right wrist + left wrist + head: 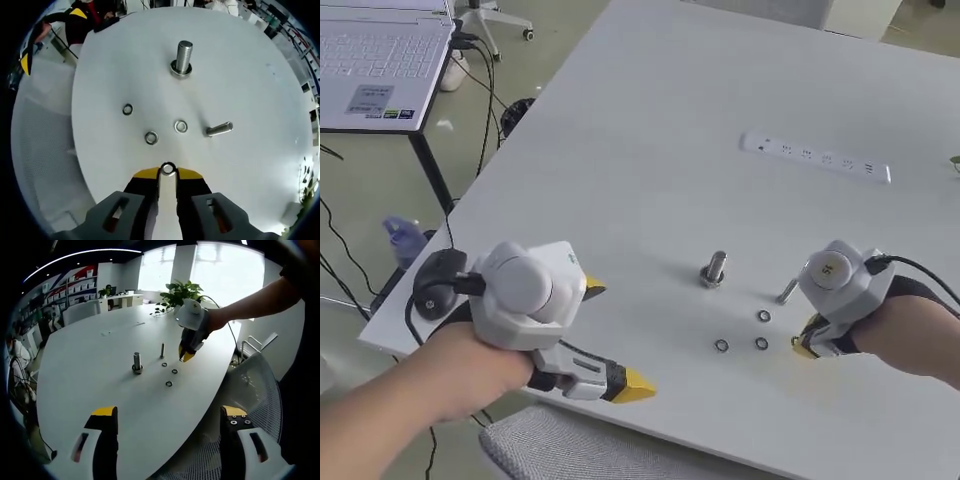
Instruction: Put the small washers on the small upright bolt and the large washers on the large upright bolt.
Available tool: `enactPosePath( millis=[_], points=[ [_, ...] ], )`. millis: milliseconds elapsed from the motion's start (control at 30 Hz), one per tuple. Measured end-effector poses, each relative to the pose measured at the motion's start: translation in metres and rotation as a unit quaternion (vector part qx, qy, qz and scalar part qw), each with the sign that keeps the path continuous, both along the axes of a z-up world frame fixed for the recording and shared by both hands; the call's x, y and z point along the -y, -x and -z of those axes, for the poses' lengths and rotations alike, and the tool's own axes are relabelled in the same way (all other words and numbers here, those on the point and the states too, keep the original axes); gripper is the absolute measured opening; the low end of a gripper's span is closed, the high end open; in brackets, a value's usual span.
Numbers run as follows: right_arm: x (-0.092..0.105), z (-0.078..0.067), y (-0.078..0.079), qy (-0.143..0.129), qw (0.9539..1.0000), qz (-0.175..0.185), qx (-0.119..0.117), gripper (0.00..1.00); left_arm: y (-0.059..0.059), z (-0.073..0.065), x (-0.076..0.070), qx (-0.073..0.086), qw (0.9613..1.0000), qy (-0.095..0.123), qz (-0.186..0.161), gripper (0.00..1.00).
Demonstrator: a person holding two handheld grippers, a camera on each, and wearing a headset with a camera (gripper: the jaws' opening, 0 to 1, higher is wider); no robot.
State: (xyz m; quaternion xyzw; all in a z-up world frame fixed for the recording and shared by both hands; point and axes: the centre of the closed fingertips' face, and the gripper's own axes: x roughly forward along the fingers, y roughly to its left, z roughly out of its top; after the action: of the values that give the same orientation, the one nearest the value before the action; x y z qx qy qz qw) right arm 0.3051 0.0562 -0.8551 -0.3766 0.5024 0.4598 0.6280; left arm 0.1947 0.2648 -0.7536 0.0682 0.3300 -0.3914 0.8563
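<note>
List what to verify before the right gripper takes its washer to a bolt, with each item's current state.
1. Right gripper shut on the held washer: ok, the washer sits between its tips.
2. Held washer lifted off the table: cannot tell.
3. Held washer's size, small or large: cannot tell.
4. Small bolt upright: ok, it stands straight in the left gripper view.
5. Large bolt upright with its top free: ok.
6. Left gripper open and well back from the bolts and the three loose washers: ok.
</note>
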Motion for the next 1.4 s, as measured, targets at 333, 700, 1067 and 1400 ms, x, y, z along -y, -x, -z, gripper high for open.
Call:
enactPosePath(
  millis=[333, 700, 1067, 1400],
  points=[
    [0.008, -0.019, -0.003, 0.004, 1.0000, -0.006, 0.004, 0.12, -0.001, 0.001, 0.002, 0.000, 1.0000, -0.004, 0.007, 0.86],
    [0.009, -0.040, -0.023, 0.001, 0.9999, 0.005, 0.014, 0.12, 0.000, 0.001, -0.003, -0.003, 1.0000, -0.006, 0.001, 0.89],
    [0.001, -0.051, -0.042, -0.006, 0.9997, 0.006, 0.025, 0.12, -0.001, 0.003, -0.005, 0.000, 1.0000, -0.005, -0.005, 0.90],
    [-0.007, -0.058, -0.054, -0.015, 0.9995, 0.005, 0.028, 0.12, -0.002, 0.006, -0.003, -0.005, 1.0000, -0.002, -0.004, 0.89]
  ],
)
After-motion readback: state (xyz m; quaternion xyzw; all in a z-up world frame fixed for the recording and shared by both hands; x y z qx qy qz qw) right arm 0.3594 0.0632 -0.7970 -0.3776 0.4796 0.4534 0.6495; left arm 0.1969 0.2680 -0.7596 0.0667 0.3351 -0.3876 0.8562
